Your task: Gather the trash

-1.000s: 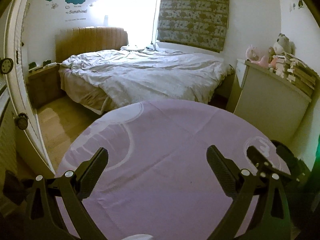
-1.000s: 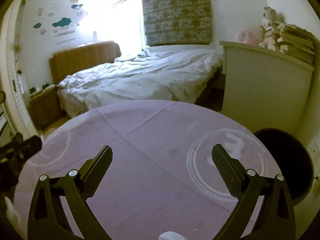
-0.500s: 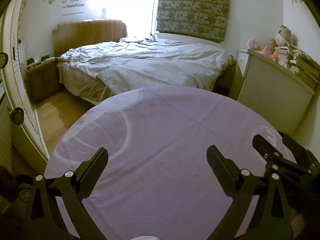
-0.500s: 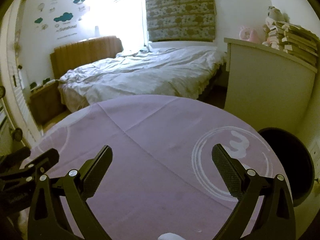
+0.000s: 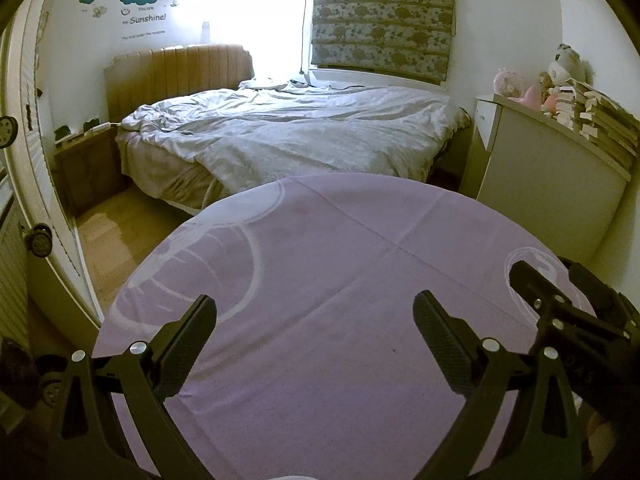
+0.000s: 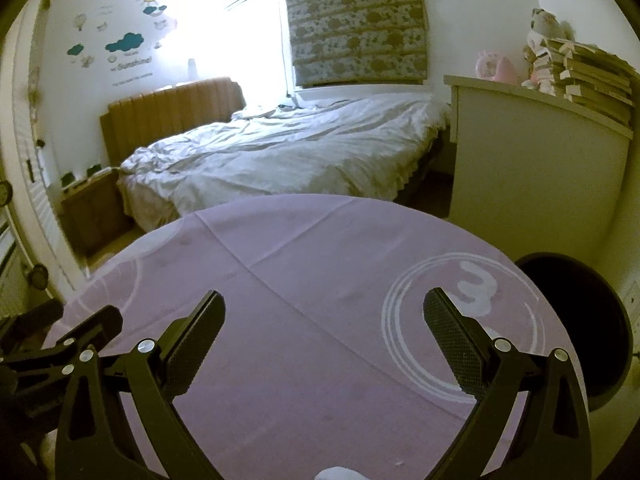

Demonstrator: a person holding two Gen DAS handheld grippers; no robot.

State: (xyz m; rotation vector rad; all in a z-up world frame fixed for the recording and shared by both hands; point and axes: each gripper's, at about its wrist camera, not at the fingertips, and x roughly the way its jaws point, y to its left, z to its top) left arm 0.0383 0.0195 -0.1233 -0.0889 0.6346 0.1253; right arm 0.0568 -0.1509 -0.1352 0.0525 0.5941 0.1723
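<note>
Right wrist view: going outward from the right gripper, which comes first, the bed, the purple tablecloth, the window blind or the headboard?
1. Purple tablecloth, directly under the right gripper, whose jaws stand open.
2. Bed, beyond the table, centre.
3. Headboard, at the bed's far end, left.
4. Window blind, on the back wall, upper centre.

The right hand-held gripper [image 6: 324,316] hangs spread wide over the purple tablecloth [image 6: 304,264], dark bin [image 6: 576,320] beside it.

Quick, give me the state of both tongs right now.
Left tongs: open, holding nothing, above the purple tablecloth.
Right tongs: open, holding nothing, above the same cloth.
</note>
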